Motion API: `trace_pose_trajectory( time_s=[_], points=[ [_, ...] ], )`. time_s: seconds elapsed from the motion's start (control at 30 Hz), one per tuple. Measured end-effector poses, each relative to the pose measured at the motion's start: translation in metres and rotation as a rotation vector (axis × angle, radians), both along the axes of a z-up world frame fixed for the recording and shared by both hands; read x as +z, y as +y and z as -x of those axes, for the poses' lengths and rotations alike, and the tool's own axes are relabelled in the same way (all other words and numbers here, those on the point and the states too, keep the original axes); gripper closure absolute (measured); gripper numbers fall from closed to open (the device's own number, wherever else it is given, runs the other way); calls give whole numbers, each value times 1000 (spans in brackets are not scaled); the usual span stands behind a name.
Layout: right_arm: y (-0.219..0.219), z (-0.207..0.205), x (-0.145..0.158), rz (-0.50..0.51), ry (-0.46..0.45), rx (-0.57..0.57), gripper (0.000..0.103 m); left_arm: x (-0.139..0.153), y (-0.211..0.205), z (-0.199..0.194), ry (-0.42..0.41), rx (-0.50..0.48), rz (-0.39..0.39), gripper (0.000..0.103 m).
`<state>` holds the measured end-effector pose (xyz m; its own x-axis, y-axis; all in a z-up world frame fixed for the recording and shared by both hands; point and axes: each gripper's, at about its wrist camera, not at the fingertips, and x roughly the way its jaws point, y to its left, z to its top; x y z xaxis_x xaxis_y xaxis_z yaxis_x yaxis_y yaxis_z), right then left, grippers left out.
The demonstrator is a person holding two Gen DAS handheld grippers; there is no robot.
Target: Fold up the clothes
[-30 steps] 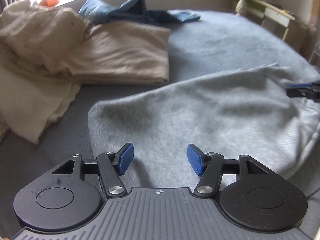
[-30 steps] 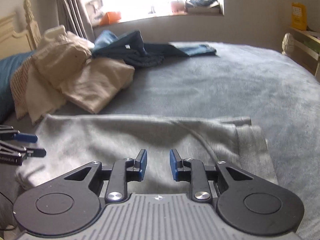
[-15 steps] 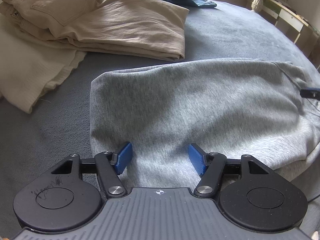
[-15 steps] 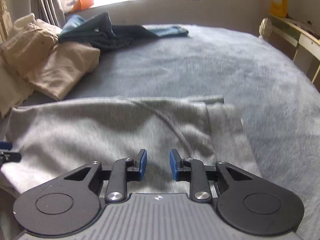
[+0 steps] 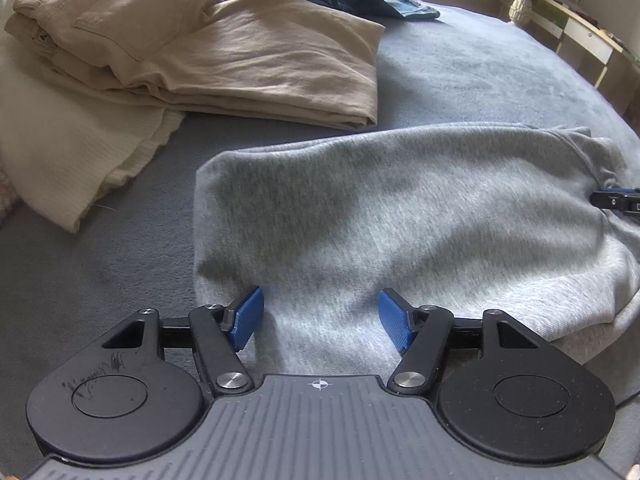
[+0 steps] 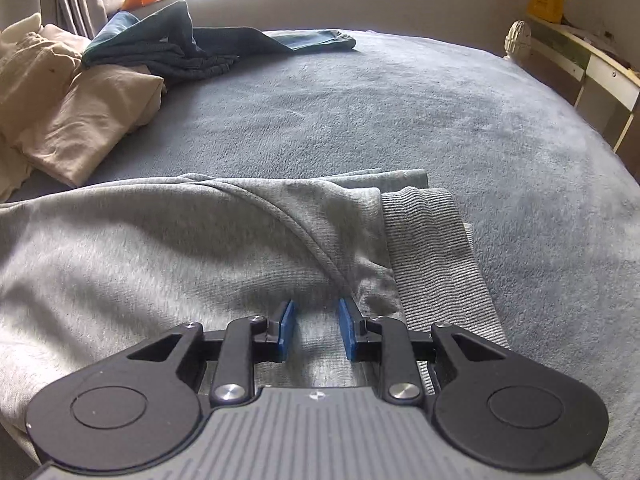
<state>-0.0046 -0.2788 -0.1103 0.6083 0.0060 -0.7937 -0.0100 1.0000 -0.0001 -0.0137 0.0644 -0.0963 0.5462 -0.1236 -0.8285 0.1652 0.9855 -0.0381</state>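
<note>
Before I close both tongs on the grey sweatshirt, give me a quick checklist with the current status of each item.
1. Left tongs open over the cloth: ok.
2. Right tongs open, narrower gap: ok.
3. Grey sweatshirt lies between both pairs of pads: ok.
4. Pads already pinching fabric: cannot tell.
5. Ribbed hem lying flat: ok.
6. Folded beige pile apart from the sweatshirt: ok.

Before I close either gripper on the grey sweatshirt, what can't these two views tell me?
- Left wrist view: the right gripper is cut off by the frame edge.
- Both views: the near edge of the grey sweatshirt is hidden under each gripper's body.
- Right wrist view: the left gripper is out of frame.
</note>
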Motion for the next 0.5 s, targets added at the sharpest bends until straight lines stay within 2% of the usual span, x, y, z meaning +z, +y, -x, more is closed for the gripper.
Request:
trace_pose_trajectory(
  time_s=[0.23,0.5],
  points=[
    [0,-1,0,-10,5,-11,76,23,0,2,-67,-20,7,39],
    [-1,-1,0,-13,2,-11,76,20,-9,-9,-79,-23,28,39]
  ],
)
